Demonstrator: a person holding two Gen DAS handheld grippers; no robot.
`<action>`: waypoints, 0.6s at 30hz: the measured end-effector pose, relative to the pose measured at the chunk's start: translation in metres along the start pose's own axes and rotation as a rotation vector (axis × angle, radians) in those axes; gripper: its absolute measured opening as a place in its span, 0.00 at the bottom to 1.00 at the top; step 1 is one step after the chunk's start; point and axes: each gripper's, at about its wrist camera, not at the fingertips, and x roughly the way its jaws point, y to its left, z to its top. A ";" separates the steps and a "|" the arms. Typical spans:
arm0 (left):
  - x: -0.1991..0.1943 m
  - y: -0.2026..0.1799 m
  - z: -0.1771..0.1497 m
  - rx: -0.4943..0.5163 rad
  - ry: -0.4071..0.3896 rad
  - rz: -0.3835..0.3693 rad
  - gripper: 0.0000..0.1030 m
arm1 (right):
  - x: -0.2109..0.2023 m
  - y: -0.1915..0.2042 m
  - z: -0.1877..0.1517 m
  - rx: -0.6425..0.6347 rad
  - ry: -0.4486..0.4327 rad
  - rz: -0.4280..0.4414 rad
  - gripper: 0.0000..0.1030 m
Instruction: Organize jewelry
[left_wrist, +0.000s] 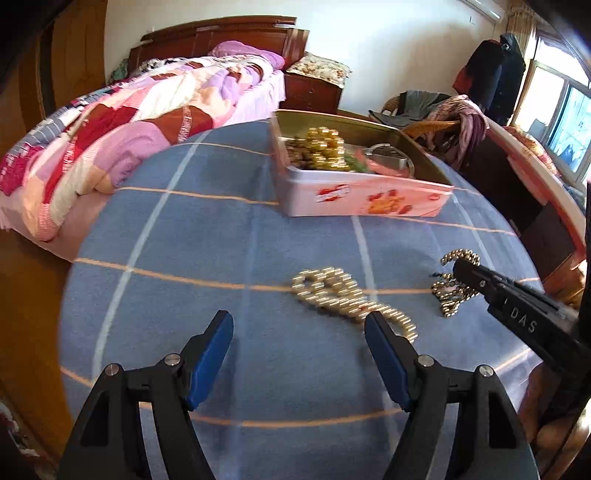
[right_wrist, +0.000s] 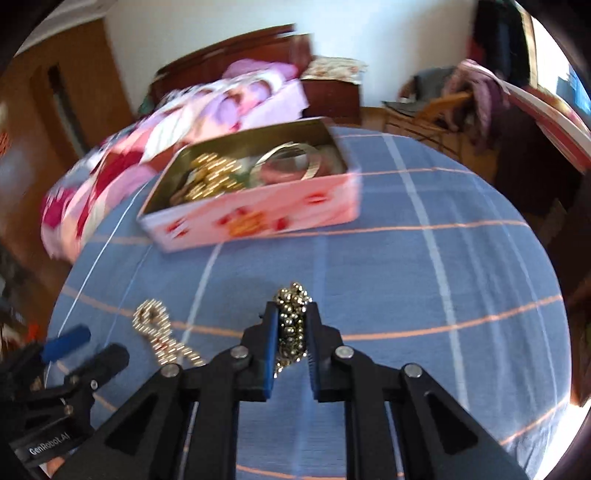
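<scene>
On the desk: your blue checked cloth (left_wrist: 221, 229) carries a pink tin (right_wrist: 258, 218), open-topped and already holding gold pieces and a bangle (right_wrist: 291, 162).
Right hand-held gripper (right_wrist: 291, 325): pinching a bunched bead chain (right_wrist: 291, 317) between its blue pads; part of the chain hangs loose below the jaws, and whether it has cleared the cloth I cannot tell.
Left hand-held gripper (left_wrist: 299, 343): spread wide and empty, low over the cloth, its right finger just beside the gold bar necklace (left_wrist: 343, 299).
Gold bar necklace: lying loose on the cloth between your two tools, well short of the tin.
Step in hand: by my judgement, carrying the pinched chain to the tin.
How to do it well: lift until the dangling tail is free, so it does not drag the cloth or snag the other necklace; travel level, keep your squeeze firm, and clear the tin's near wall before you lower.
Release: open over a bare part of the tin, away from the bangle, so strands do not tangle.
Risk: beads can slip through a light pinch.
</scene>
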 end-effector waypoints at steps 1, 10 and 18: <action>0.003 -0.004 0.003 -0.009 0.001 -0.023 0.72 | -0.002 -0.004 0.000 0.017 -0.006 -0.003 0.16; 0.031 -0.041 0.012 0.003 0.030 0.044 0.66 | 0.000 -0.006 -0.006 0.061 0.019 0.036 0.16; 0.023 -0.020 0.006 0.094 0.029 -0.002 0.15 | 0.004 -0.013 -0.007 0.080 0.040 0.058 0.18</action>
